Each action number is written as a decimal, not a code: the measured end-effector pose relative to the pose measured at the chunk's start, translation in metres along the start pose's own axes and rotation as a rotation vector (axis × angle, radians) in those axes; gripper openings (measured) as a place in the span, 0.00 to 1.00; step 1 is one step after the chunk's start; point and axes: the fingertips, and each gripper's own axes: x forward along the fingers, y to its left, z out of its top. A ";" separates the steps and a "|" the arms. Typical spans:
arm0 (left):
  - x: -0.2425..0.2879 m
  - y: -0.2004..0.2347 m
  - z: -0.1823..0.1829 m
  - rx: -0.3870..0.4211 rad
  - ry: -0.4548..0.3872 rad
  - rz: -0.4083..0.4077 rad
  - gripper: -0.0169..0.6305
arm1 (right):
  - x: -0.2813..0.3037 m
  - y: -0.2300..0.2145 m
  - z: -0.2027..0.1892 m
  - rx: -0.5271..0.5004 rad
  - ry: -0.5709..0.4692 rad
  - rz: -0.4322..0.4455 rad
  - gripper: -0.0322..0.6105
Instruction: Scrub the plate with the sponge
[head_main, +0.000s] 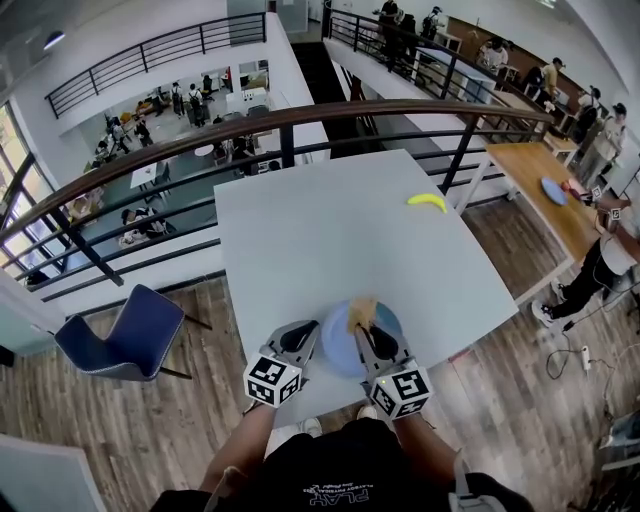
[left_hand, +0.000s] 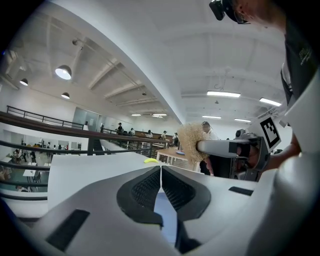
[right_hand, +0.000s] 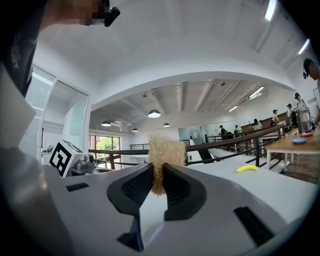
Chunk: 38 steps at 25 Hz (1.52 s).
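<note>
Counts: 2 tools, 1 sponge, 1 banana, 1 blue plate on the white counter (head_main: 300, 230). A second blue plate (head_main: 553, 190) lies on the wooden counter (head_main: 525, 160) at far right.

Plate (head_main: 343, 350): at the near edge of the white counter, just in front of the person. Cannot tell whether it rests flat or is lifted.

Left tool (left_hand: 161, 169): jaws pressed almost together on the plate's left rim. Blue shows in the slit behind the pads.

Right tool (right_hand: 158, 170): jaws pinching the sponge (right_hand: 162, 152) at its lower part. It sits to the right of the left tool, over the plate.

Sponge: tan, fibrous, taller than wide. Its long axis runs up and down between the pads, with the upper part standing clear above the jaw tips. From the head view it pokes past the tips, away from the person, above the plate's far half. Contact with the plate: cannot tell.

Banana (head_main: 428, 201): yellow, alone near the far right corner of the white counter, well apart from the plate.
</note>
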 end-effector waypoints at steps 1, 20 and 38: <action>0.002 0.002 -0.001 -0.004 0.003 0.005 0.06 | 0.002 -0.003 -0.001 -0.006 0.004 0.004 0.15; 0.051 0.004 -0.042 -0.058 0.092 0.155 0.06 | 0.025 -0.057 -0.018 -0.107 0.098 0.164 0.15; 0.072 0.026 -0.148 -0.336 0.248 0.256 0.32 | 0.048 -0.084 -0.110 -0.083 0.288 0.221 0.15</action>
